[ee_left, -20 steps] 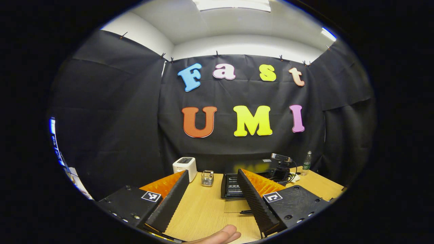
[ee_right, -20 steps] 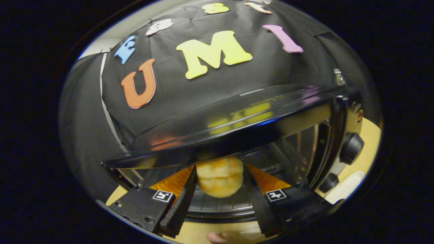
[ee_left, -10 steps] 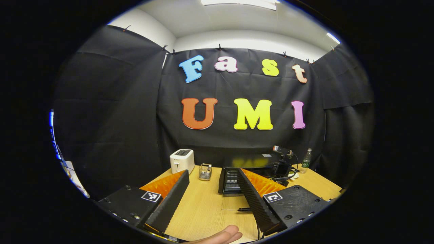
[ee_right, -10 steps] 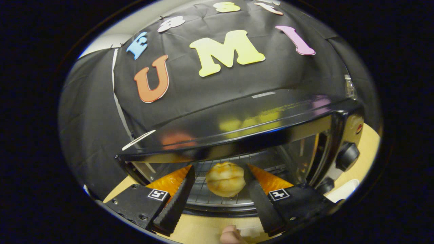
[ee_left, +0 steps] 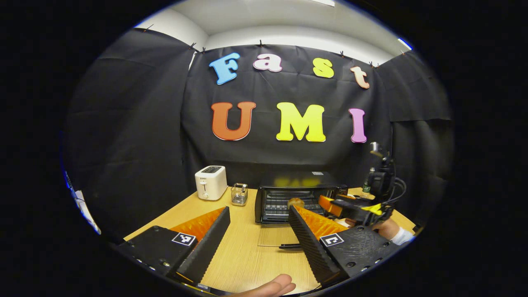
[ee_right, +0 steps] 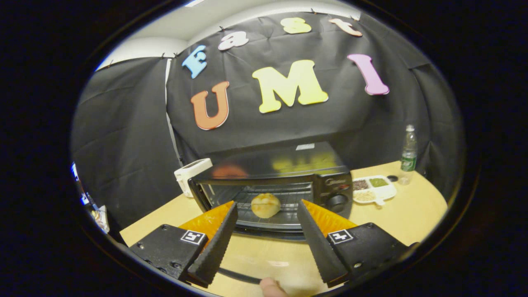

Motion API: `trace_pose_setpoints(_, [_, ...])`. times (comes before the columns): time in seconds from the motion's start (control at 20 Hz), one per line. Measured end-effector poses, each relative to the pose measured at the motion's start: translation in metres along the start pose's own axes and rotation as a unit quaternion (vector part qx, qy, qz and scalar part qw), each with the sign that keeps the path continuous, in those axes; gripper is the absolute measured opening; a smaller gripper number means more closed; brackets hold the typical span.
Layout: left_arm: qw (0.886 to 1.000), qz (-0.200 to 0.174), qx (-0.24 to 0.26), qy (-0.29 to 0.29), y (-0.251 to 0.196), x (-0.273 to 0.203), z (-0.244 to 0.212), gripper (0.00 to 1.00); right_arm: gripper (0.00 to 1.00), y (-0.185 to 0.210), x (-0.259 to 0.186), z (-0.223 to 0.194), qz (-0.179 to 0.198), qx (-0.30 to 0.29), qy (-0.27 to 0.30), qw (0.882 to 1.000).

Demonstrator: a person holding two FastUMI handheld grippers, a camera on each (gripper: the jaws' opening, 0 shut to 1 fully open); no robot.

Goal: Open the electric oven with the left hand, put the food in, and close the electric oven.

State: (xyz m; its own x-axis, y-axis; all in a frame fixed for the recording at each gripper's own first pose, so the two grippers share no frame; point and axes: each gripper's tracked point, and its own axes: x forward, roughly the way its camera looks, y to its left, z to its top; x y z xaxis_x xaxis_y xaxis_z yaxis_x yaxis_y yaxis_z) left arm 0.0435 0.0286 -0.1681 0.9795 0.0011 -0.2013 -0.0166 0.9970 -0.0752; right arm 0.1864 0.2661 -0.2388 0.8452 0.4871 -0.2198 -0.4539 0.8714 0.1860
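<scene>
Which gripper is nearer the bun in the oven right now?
Right. The right gripper sits open just before the bun; the left gripper hangs farther back over the table.

The bun (ee_right: 266, 205) is seen on the rack inside the open oven (ee_right: 272, 173) at the table's (ee_right: 416, 214) back edge, with the toaster (ee_right: 190, 169) placed to its left.

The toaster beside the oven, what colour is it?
White; the toaster shows best in the left gripper view.
</scene>
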Motion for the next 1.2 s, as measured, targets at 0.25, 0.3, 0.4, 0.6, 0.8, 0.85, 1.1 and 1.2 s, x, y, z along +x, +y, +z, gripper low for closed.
trace_pose_setpoints(0.25, [0.998,-0.027,0.005,0.054,-0.037,0.028,-0.041,0.94,0.94,-0.042,-0.096,0.068,-0.071,-0.065,-0.081,0.992])
trace_pose_setpoints(0.3, [0.997,-0.031,0.007,0.067,-0.045,0.033,-0.049,0.94,0.94,-0.053,-0.113,0.08,-0.088,-0.067,-0.092,0.99])
trace_pose_setpoints(0.4, [0.994,-0.042,0.014,0.096,-0.061,0.045,-0.069,0.94,0.98,-0.07,-0.148,0.1,-0.113,-0.067,-0.104,0.986])
trace_pose_setpoints(0.6, [0.985,-0.053,0.029,0.162,-0.085,0.067,-0.125,0.94,0.94,-0.098,-0.198,0.131,-0.143,-0.043,-0.119,0.982])
trace_pose_setpoints(0.8, [0.972,-0.063,0.037,0.222,-0.107,0.081,-0.178,0.94,0.94,-0.118,-0.232,0.158,-0.151,-0.044,-0.136,0.978])
trace_pose_setpoints(0.85, [0.968,-0.065,0.034,0.241,-0.111,0.083,-0.189,0.94,0.93,-0.121,-0.239,0.165,-0.154,-0.05,-0.143,0.976])
trace_pose_setpoints(1.1, [0.957,-0.051,0.034,0.285,-0.114,0.091,-0.217,0.96,0.94,-0.133,-0.267,0.181,-0.165,-0.059,-0.171,0.97])
trace_pose_setpoints(1.2, [0.955,-0.05,0.032,0.292,-0.117,0.095,-0.22,0.96,0.94,-0.134,-0.273,0.185,-0.162,-0.054,-0.179,0.969])
